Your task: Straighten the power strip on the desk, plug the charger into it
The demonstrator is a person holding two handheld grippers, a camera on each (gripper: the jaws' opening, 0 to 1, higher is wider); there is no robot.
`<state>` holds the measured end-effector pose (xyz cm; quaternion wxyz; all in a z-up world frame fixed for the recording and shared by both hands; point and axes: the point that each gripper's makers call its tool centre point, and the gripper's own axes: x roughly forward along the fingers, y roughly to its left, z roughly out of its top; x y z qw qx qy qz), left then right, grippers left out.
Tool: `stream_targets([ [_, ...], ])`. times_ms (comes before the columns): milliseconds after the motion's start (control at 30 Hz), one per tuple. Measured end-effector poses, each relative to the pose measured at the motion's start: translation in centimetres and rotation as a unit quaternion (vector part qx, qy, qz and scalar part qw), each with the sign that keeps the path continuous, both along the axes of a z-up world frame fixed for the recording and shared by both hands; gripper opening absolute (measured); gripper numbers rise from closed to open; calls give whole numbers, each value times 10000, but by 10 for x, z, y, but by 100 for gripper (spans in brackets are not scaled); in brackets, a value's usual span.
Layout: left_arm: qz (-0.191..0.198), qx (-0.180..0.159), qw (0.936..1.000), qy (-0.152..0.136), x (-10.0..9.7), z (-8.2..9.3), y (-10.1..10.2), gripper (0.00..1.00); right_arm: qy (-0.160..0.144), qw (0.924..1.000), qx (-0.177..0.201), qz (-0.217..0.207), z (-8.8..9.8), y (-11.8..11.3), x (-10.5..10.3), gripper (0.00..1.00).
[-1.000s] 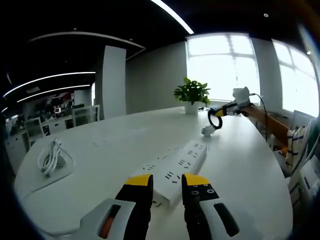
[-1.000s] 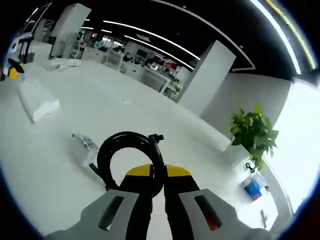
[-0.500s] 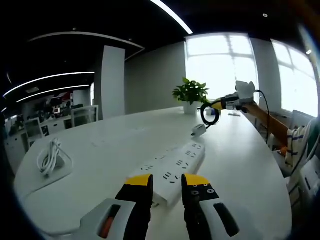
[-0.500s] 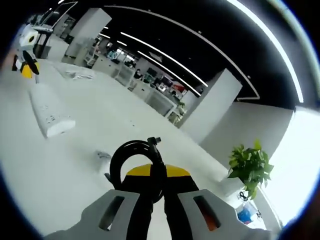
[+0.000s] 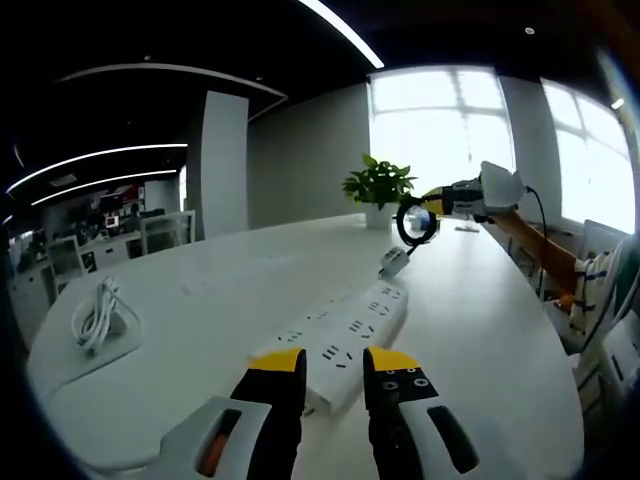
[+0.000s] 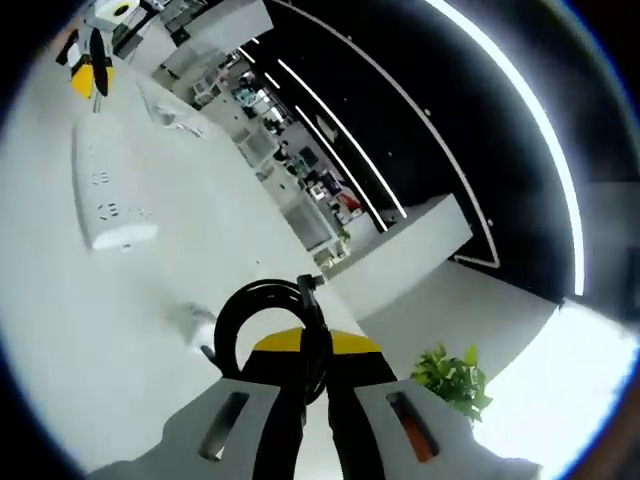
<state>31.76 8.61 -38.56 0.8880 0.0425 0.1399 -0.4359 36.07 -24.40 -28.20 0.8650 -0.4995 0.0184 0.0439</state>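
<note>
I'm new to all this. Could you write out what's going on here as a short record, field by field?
Setting: white desk in an office
Power strip: lies flat on the desk, just ahead of the left gripper
Left gripper: low over the desk, jaws apart, holding nothing
Right gripper: raised above the desk, jaws shut on a coiled black cable
Charger: white plug block dangling under the coil, past the strip's far end
Plugged in: not yet
Also on the desk: potted plant; bundled white cable
</note>
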Motion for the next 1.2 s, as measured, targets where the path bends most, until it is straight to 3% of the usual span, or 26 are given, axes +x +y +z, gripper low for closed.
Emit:
stream_targets([
  [433, -103, -103, 9999, -78, 0, 5, -15, 23, -500, 9947, -899, 46, 19, 27, 1, 4],
  [533, -97, -256, 9996, -94, 3, 10, -17, 23, -679, 9902, -1221, 77, 24, 38, -2, 3],
  [867, 42, -579, 9979, -275, 17, 28, -20, 22, -920, 9804, -1732, 167, 34, 66, -14, 2],
  [1033, -10, -492, 9977, -457, 20, 42, -24, 22, -1074, 9737, -1994, 238, 37, 80, -21, 2],
  [1200, -344, -642, 9955, -601, 16, 61, -39, 22, -1340, 9665, -2137, 474, 48, 100, -39, 2],
])
